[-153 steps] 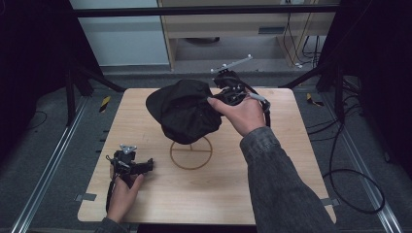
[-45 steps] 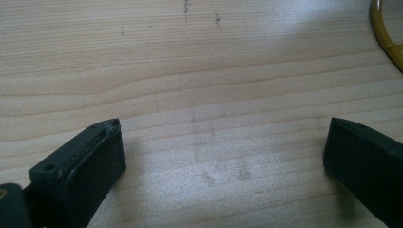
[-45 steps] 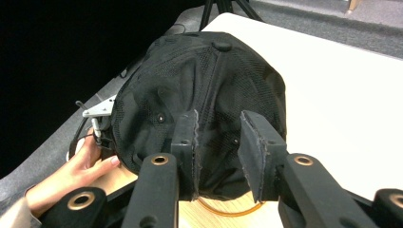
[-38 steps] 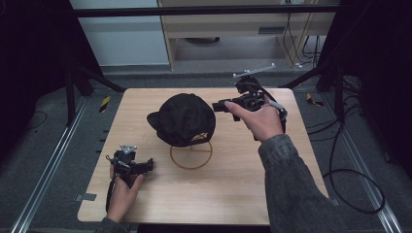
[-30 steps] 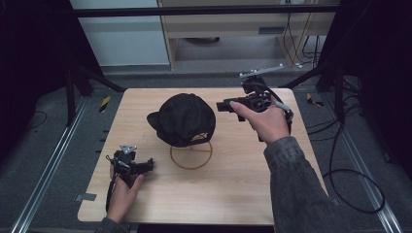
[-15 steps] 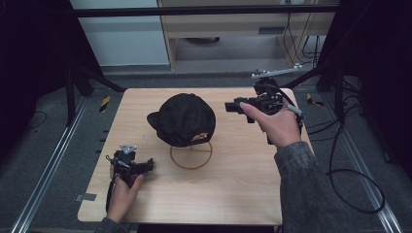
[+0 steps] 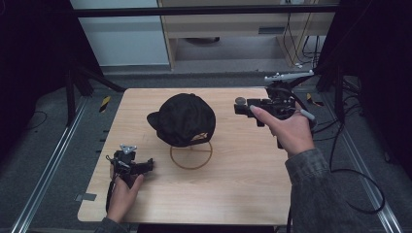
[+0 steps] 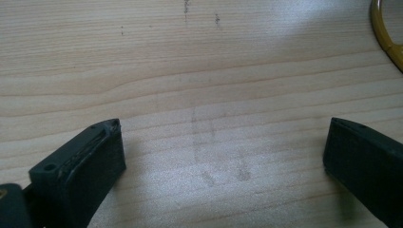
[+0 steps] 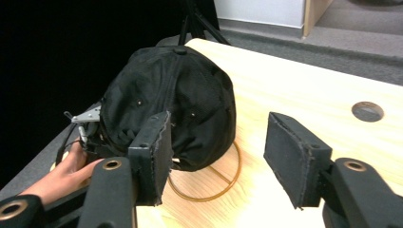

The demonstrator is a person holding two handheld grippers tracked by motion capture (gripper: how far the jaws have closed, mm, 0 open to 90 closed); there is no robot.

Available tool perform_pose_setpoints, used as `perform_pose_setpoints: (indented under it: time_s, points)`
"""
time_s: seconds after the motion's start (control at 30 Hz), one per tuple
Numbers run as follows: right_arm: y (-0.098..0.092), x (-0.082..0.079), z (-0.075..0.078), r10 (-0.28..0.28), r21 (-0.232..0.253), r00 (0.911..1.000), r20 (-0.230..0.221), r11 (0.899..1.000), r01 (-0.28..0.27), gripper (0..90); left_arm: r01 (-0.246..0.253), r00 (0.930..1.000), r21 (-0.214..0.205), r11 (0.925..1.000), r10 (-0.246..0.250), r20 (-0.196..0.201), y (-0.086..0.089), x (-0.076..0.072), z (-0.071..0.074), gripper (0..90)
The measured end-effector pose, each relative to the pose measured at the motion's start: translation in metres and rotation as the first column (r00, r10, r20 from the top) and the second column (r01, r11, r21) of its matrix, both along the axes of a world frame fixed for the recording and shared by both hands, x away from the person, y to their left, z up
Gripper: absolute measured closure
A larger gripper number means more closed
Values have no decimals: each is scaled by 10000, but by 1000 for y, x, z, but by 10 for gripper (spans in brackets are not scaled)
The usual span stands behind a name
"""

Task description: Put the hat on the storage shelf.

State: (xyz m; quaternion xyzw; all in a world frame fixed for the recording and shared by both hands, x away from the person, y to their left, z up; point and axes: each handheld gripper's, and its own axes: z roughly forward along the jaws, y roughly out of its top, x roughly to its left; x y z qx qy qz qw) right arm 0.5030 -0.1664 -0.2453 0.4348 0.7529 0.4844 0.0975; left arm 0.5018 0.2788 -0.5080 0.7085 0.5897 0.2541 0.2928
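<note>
In the high view, a black cap (image 7: pixel 183 119) sits on a stand whose yellow ring base (image 7: pixel 191 155) rests on the wooden table (image 7: pixel 233 189); the cap is near the middle of the table and covers the stand's top, with the ring showing just below and in front of it. The right gripper (image 7: pixel 242 108) is held above the table to the right of the cap, apart from it, its jaws pointing toward the cap. Those jaws have just been opening, and nothing is between them. The left gripper (image 7: pixel 145 166) lies low at the table's near left corner, well apart from the cap, with the person's left hand (image 7: pixel 124 191) behind it.

In the left gripper view, the two black jaws stand wide apart over bare wood, released, with nothing between them. A short arc of the yellow ring base (image 8: pixel 386 38) curves in at the top right corner, beyond the jaws.

In the right gripper view, the jaws are spread with empty space between them. The cap (image 9: pixel 176 102) stands ahead and to the left of the jaws, perched over the ring base (image 9: pixel 223 183), untouched by either jaw. Beyond the cap, the left hand (image 9: pixel 62 173) holds the other gripper (image 9: pixel 88 130) at the table's edge. A small dark round hole (image 9: pixel 367 111) marks the table to the right of the cap.
</note>
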Motion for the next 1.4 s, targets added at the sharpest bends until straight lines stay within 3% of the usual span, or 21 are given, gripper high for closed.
perform_pose_setpoints:
  time_s: [0.5,0.8,1.13,1.4]
  points:
    - [-22,-13,1,-609,44,9975,368,9981,608,306,-2,10000,-4,10000,2,3,0,0,0,0]
    - [-38,-18,-6,-1303,-122,9899,559,9913,1312,207,-1,10000,-1,10000,1,4,0,0,0,0]
    - [-50,-24,-28,-2069,-913,9707,1219,9715,2186,105,15,10000,22,10000,-15,-18,0,0,0,0]
    - [-55,-30,-54,-2094,-1342,9692,1294,9647,2264,83,17,10000,24,10000,-17,-21,0,0,0,0]
